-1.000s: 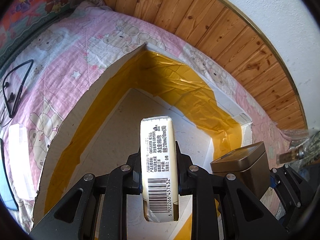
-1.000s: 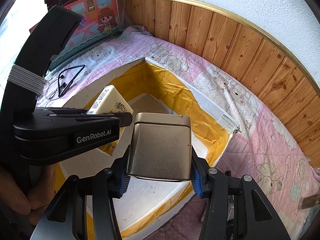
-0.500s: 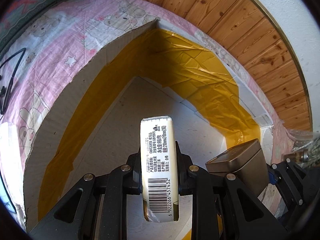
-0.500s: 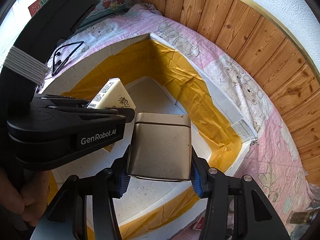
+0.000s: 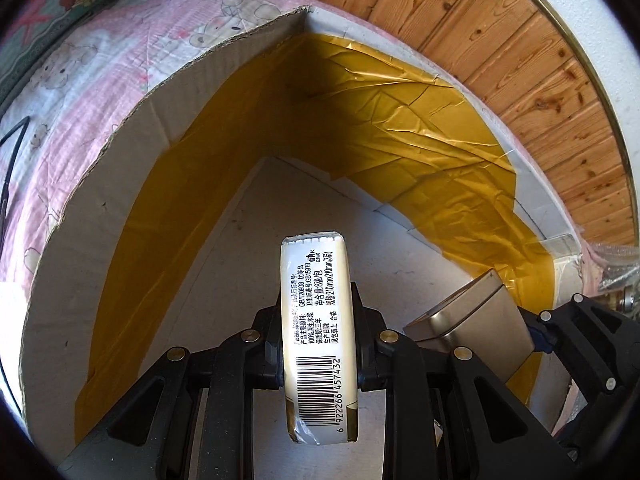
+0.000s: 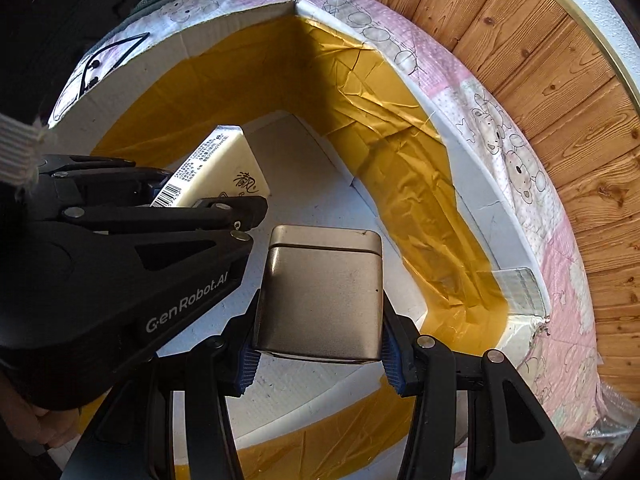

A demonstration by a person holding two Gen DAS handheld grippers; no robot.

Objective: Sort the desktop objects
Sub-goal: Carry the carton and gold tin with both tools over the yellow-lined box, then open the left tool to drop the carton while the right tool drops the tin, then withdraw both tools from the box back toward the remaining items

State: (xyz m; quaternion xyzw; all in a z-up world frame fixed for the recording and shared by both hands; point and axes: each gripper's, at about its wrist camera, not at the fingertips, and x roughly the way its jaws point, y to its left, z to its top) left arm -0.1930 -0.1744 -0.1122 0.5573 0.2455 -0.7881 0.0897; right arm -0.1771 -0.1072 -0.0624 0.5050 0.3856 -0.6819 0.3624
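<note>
A white tissue pack [image 5: 316, 320] with a barcode stands on end between the fingers of my left gripper [image 5: 318, 334]. The pads still touch its sides while the jaws are opening slightly. It hangs inside a white cardboard box [image 5: 120, 184] lined with yellow tape, above the floor. In the right wrist view a square metal tin [image 6: 320, 296] sits between the blue pads of my right gripper [image 6: 320, 346], which is shut on it, also over the box [image 6: 472, 184] floor. The left gripper [image 6: 208, 200] with the tissue pack [image 6: 224, 172] is close on the tin's left. The tin [image 5: 472, 336] shows at right in the left wrist view.
The box rests on a pink bear-print cloth [image 5: 100, 60] against a wood-panelled wall [image 5: 520, 60]. A black cable [image 6: 104, 60] lies on the cloth beyond the box's left wall. A hand [image 6: 48, 428] holds the left gripper. Crinkled plastic wrap [image 5: 616, 264] lies past the box's right corner.
Both grippers have sunk into the box, whose walls now fill the views. The right gripper tipped further downward. The tissue pack and the tin stay between their jaws.
</note>
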